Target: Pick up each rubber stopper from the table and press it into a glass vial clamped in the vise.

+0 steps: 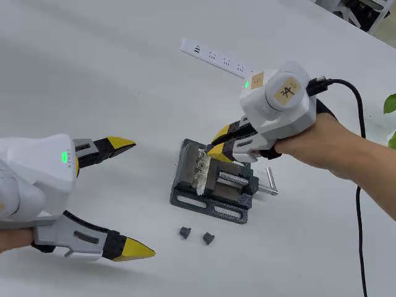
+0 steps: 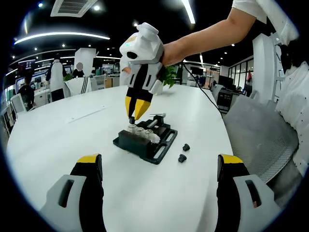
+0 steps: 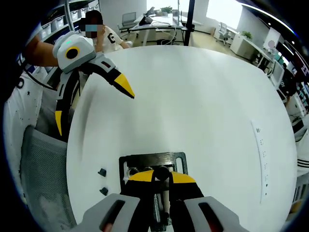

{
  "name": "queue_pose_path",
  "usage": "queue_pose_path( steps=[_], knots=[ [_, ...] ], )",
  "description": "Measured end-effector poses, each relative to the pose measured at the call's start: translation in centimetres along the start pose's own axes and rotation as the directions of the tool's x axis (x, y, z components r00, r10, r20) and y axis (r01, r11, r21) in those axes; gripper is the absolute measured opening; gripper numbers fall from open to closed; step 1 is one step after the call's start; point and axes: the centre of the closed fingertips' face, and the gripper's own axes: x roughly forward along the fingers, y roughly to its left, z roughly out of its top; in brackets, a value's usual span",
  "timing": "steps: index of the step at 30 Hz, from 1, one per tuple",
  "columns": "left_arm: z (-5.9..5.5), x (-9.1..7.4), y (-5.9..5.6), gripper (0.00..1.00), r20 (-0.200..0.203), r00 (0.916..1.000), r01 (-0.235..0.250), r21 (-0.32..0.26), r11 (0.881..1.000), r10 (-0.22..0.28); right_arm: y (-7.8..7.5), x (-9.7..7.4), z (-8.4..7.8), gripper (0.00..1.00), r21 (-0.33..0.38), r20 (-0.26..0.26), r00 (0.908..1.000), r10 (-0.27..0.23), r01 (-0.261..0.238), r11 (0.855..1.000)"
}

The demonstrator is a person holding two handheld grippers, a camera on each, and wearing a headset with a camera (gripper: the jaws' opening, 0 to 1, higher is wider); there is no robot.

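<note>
R hand-held gripper (image 1: 213,143) narrow, tips pinching a dark rubber stopper (image 3: 161,173) just above the vials (image 1: 202,168) in the vise (image 1: 210,201). L hand-held gripper (image 1: 142,198) wide, empty, at vise's 9 o'clock. Two spare stoppers (image 1: 185,232) on desk (image 1: 124,74), vise's 6 o'clock.

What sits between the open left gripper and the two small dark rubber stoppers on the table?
Nothing visible. Bare white table lies between the left gripper and the two small dark rubber stoppers. The dark grey metal vise sits beside them, off that line; the right gripper is over it, shut on a third stopper.
</note>
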Motion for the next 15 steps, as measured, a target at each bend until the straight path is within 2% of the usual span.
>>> queue_pose_path(
  steps=[15],
  knots=[
    [-0.21,0.02,-0.02,0.99,0.002,1.0000,0.000,-0.009,1.000,0.000,-0.01,0.45,-0.24,0.07,-0.001,-0.007,1.0000,0.006,-0.006,1.000]
  ],
)
